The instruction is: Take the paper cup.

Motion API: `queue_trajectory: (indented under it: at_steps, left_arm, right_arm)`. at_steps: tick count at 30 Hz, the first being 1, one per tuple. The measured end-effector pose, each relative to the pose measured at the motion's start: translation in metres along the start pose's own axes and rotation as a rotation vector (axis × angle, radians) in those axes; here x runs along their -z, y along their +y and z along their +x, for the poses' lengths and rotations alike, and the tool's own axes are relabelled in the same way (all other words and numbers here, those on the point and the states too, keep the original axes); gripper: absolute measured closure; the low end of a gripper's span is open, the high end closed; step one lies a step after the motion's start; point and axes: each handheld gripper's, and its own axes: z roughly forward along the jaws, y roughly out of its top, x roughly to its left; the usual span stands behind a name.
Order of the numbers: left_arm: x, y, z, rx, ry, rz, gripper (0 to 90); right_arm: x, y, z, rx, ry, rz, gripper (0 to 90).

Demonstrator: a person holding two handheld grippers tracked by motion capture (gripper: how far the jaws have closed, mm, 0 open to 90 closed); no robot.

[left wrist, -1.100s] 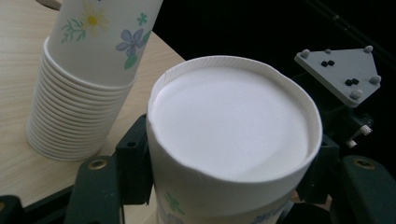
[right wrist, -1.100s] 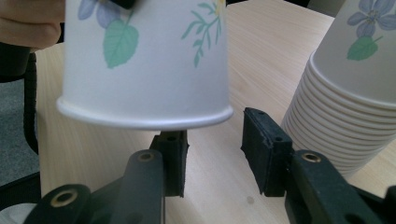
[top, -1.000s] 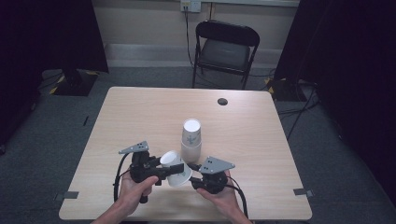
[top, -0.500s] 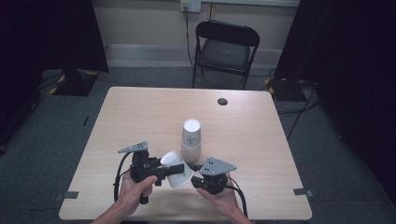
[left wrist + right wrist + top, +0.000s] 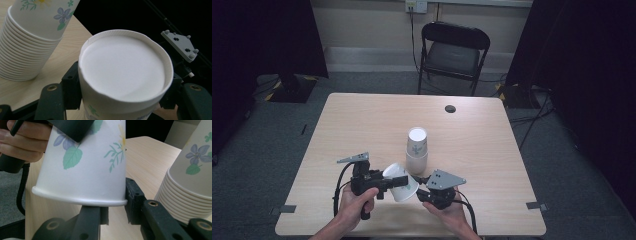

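Two grippers are on one paper cup [image 5: 401,181] right now, held just above the table's [image 5: 362,125] near edge, in front of the stack of cups [image 5: 416,150]. Your left gripper [image 5: 399,181] is clamped tight on the cup's base end. Your right gripper [image 5: 419,186] has just been closing, its jaws straddling the rim. Squeeze the rim gently so it doesn't crumple, and pull straight along the cup.

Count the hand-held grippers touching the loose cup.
2. The left hand-held gripper clamps the loose cup near its base; the right hand-held gripper has just been closing, jaws at the cup's rim. The stack of cups stands untouched behind.
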Motion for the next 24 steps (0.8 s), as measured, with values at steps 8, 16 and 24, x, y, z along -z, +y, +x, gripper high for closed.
queue_trajectory:
  at_steps: [8, 16, 24]
  left_arm:
    - [-0.0019, -0.0035, 0.0005, -0.009, -0.006, 0.037, 31.4]
    - [-0.0024, -0.0042, 0.0004, -0.058, 0.021, 0.06, 27.9]
    - [-0.0044, -0.0055, -0.0062, -0.204, 0.087, 0.097, 14.5]
  right_arm:
    - [0.0031, -0.0008, -0.0024, -0.002, -0.006, -0.001, 83.4]
    - [0.0035, -0.0019, -0.0027, 0.011, -0.01, 0.023, 85.5]
    - [0.0086, -0.0023, -0.0096, -0.024, -0.005, 0.009, 86.5]
